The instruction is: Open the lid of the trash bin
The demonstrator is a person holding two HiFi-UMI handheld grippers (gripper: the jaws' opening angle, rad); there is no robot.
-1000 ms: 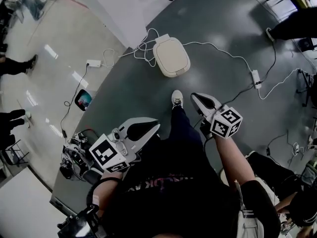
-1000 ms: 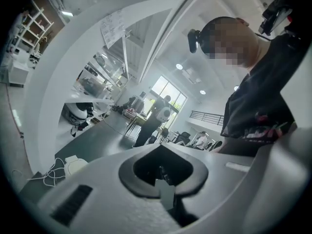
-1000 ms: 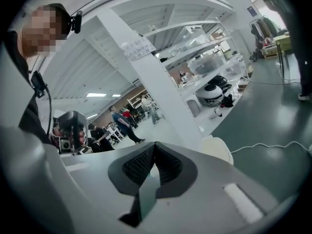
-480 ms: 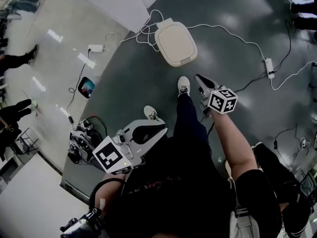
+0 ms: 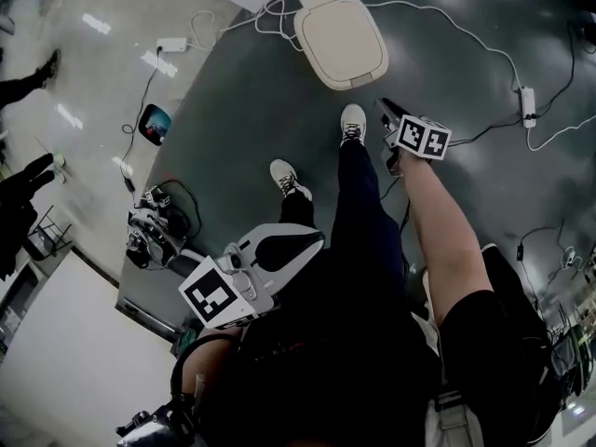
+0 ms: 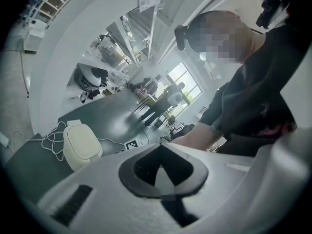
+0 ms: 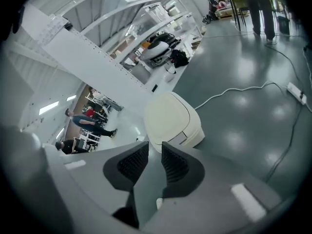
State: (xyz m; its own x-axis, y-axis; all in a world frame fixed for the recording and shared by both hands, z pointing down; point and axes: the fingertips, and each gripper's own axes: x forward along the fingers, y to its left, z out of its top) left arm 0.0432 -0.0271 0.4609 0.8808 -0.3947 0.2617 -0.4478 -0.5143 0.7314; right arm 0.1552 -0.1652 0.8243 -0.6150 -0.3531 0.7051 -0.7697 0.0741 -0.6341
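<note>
Trash bin (image 7: 170, 118) lies closed beyond the right hand-held gripper (image 7: 155, 147), its empty jaws just opened a little.

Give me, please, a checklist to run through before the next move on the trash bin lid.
1. Lid of the trash bin closed, nothing on it: ok.
2. Right gripper empty, jaws apart, having just been opening: ok.
3. Right gripper at the lid: not ok, it is short of the bin.
4. Left gripper shut, empty, away from the bin: ok.
5. White cable clear of the bin: cannot tell, it coils by the rear.
</note>
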